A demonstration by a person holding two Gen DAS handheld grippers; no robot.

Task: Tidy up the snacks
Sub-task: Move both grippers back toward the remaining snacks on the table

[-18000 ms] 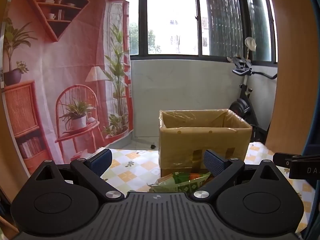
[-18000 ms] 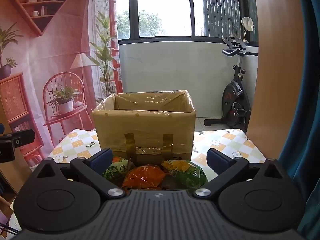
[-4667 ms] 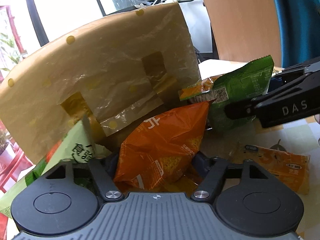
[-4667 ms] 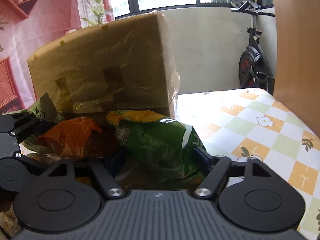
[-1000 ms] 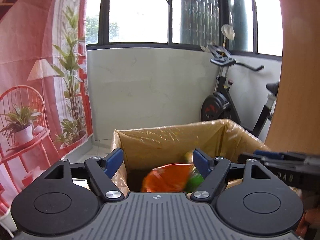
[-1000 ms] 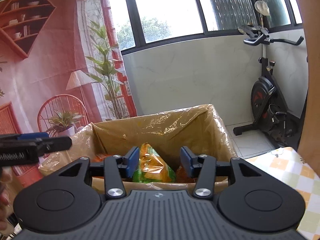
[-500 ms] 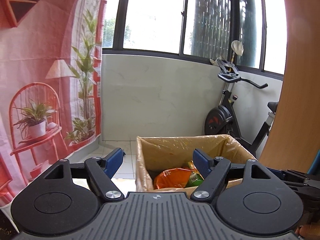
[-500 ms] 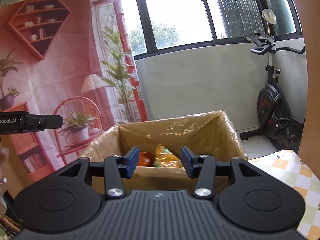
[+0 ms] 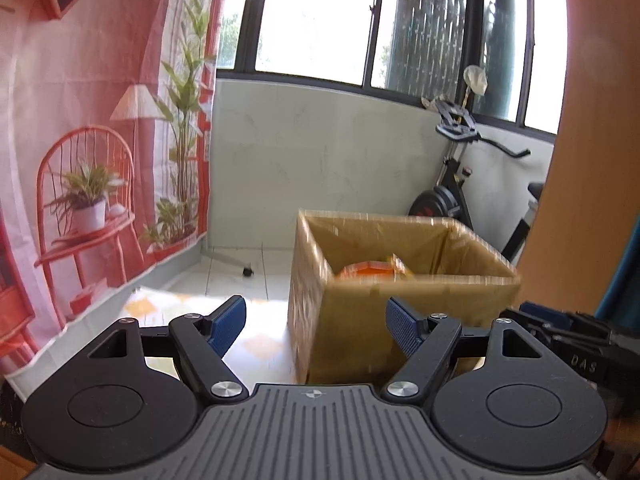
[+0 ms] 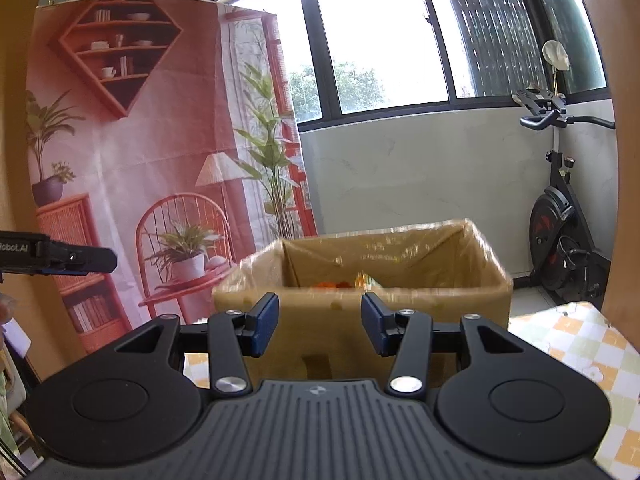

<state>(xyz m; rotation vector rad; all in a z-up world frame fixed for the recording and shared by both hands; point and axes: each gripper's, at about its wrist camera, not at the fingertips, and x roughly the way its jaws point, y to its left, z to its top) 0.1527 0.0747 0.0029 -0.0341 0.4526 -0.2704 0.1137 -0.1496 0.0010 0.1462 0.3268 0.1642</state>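
A cardboard box (image 9: 400,304) lined with clear plastic stands on the checked tablecloth; it also shows in the right wrist view (image 10: 360,312). An orange snack bag (image 9: 366,269) lies inside it, and the tops of orange and green bags (image 10: 344,283) show over its rim. My left gripper (image 9: 316,320) is open and empty, held back from the box's left corner. My right gripper (image 10: 319,318) is open and empty, in front of the box and above table level. The other gripper's body shows at the right edge (image 9: 576,344) of the left wrist view.
A printed pink backdrop (image 10: 140,160) hangs at the left. An exercise bike (image 10: 560,248) stands by the window wall at the right. A wooden panel (image 9: 580,160) rises at the far right. The checked tablecloth (image 10: 572,340) extends right of the box.
Both grippers have pulled back and away from the box; it looks smaller and farther. The left view has swung left, so the box now sits right of centre. The snack bags stay inside.
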